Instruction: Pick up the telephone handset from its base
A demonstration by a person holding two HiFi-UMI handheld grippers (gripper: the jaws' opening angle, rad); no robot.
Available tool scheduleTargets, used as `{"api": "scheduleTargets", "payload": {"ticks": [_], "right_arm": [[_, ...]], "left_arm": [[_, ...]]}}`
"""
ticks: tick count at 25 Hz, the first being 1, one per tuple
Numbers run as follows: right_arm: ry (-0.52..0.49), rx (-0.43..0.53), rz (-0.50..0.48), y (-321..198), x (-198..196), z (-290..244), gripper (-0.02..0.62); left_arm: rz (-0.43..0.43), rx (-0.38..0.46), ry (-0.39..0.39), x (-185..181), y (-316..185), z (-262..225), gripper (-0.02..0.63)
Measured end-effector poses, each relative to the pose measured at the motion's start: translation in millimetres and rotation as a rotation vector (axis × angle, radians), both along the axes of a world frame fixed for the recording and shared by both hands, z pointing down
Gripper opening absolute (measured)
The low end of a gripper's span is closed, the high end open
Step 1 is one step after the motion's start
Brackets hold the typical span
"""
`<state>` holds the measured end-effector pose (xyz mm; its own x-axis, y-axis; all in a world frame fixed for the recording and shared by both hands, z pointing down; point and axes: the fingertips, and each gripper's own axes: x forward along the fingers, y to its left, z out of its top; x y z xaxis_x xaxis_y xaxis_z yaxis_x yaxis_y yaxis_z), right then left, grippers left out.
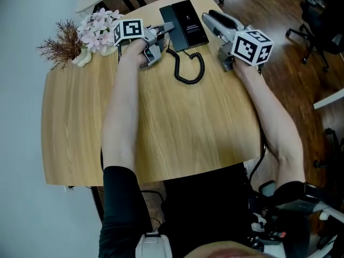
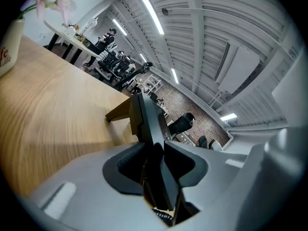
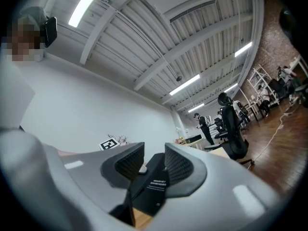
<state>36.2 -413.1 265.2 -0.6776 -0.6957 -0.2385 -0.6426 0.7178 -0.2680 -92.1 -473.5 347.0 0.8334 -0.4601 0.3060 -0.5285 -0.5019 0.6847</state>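
Your left gripper (image 1: 164, 30) sits at the left edge of the black base (image 1: 188, 21). Its jaws are partly closed on a dark slab that stands up between the pads and fills the gap. This is the telephone handset (image 2: 147, 119), which lies along the base's left side. In the head view, black on black, you can hardly tell it from the base.

The coiled cord (image 1: 191, 73) loops over the table (image 1: 177, 138) just in front of the base. Your right gripper (image 1: 207, 17) is at the base's right edge with its jaws apart, holding nothing. The base's printed face shows through the gap.

The table is pale wood with rounded corners. At its far left corner, pink and white flowers (image 1: 99, 27) stand in a white mug (image 2: 7, 52), with a dried brown sprig (image 1: 62, 43) beside them.

Around you is a dark wooden floor (image 1: 290, 52) with black office chairs (image 1: 322, 15). Overhead is a white ribbed ceiling (image 2: 211, 28) with strip lights (image 2: 151, 13). A brick wall (image 2: 175, 100) stands far off.
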Motion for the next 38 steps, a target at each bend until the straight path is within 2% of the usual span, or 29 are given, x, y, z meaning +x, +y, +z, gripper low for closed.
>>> {"api": "scheduleTargets", "payload": {"ticks": [5,8,13,16,19,22,30,35,38], "right_arm": [[0.002,0.005,-0.005,0,-1,-1,0.133],[-0.002,-0.005,0.003,-1,2,0,0.130],[-0.007,-0.005,0.007,-2,6,1,0.121],[-0.008,-0.004,0.007,-1,8,0,0.120],[-0.006,-0.002,0.004,0,9,1,0.117],[0.000,0.001,0.000,1,7,1,0.115],[0.003,0.001,-0.004,4,8,1,0.107],[0.022,0.008,-0.004,4,0,0,0.106],[0.013,0.006,0.005,5,1,-1,0.100]], "left_arm": [[0.008,0.037,0.004,2,2,-4,0.122],[-0.007,0.039,0.043,0,3,-6,0.109],[-0.046,0.016,0.210,-5,5,-13,0.084],[-0.059,0.029,0.292,-7,12,-23,0.081],[-0.057,0.050,0.410,-4,30,-47,0.080],[-0.036,0.114,0.479,-3,56,-77,0.080],[0.040,0.280,0.582,7,128,-157,0.080],[0.137,0.407,0.641,16,176,-215,0.079],[0.192,0.453,0.675,21,204,-237,0.078]]}}
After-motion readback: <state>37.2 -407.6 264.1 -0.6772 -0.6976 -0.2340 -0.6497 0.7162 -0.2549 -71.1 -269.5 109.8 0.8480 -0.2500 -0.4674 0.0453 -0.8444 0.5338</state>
